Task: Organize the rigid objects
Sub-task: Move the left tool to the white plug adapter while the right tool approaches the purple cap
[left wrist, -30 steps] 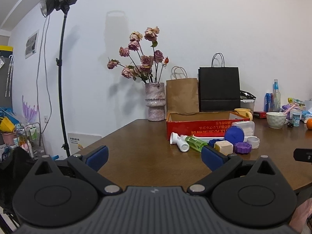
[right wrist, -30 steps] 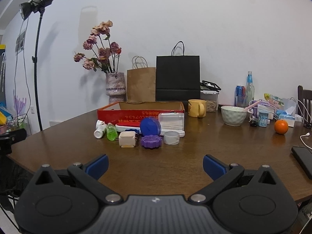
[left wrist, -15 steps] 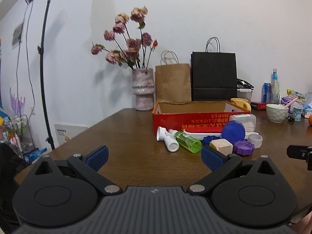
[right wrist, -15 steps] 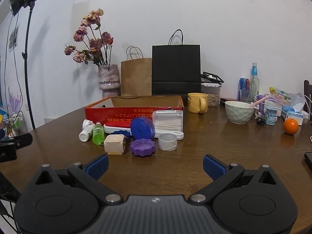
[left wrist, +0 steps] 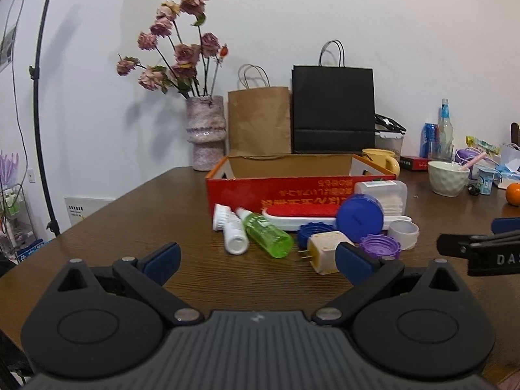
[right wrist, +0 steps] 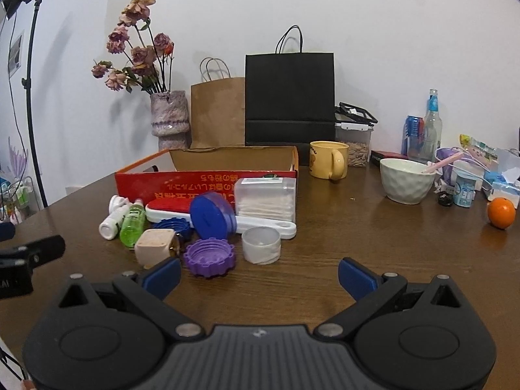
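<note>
An open red cardboard box (left wrist: 292, 191) (right wrist: 208, 178) stands mid-table. In front of it lies a cluster: white bottle (left wrist: 232, 227), green bottle (left wrist: 266, 232) (right wrist: 132, 222), cream plug adapter (left wrist: 323, 252) (right wrist: 152, 247), blue round lid (left wrist: 359, 217) (right wrist: 211, 216), purple ribbed cap (left wrist: 380, 247) (right wrist: 209, 256), white ring cup (right wrist: 261, 244), clear plastic box (right wrist: 265, 200), red-topped white brush (left wrist: 299, 214). My left gripper (left wrist: 256, 258) is open, short of the bottles. My right gripper (right wrist: 258, 276) is open, just before the purple cap and white cup.
At the back stand a flower vase (left wrist: 205, 133), a brown paper bag (left wrist: 258, 120) and a black bag (right wrist: 289, 97). To the right are a yellow mug (right wrist: 326, 159), a white bowl (right wrist: 406, 180), bottles, packets and an orange (right wrist: 500, 213). A light stand (left wrist: 39, 97) rises at left.
Both grippers have moved forward toward the cluster, which now looks larger and nearer. The left view has swung right. Each gripper's tip now shows at the other view's edge.
</note>
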Motion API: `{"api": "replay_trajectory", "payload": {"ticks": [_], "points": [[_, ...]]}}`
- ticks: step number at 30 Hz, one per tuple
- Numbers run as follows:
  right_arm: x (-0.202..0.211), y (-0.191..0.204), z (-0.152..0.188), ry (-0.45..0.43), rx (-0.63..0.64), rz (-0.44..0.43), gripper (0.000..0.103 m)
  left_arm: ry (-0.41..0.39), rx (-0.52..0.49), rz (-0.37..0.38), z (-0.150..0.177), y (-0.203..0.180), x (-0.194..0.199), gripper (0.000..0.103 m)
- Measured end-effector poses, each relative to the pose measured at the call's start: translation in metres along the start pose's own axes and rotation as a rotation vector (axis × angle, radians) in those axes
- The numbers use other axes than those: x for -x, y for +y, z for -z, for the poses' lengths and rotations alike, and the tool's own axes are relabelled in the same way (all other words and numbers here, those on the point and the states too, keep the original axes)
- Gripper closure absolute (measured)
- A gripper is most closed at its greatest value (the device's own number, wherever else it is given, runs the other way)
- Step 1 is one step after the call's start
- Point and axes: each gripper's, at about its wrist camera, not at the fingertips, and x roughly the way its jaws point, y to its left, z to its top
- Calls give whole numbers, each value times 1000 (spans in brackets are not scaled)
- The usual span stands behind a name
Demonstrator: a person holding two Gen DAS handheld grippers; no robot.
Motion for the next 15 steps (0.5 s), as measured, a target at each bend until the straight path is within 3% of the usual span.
{"api": "replay_trajectory", "payload": {"ticks": [9,15], "points": [[-37,-21,-16,113,-24,-51,0,94,2,15,-5,-35,-33,0],[-50,-26,-16,144,-14,-70,0,173,15,25,-8,-47,-65,0]]}}
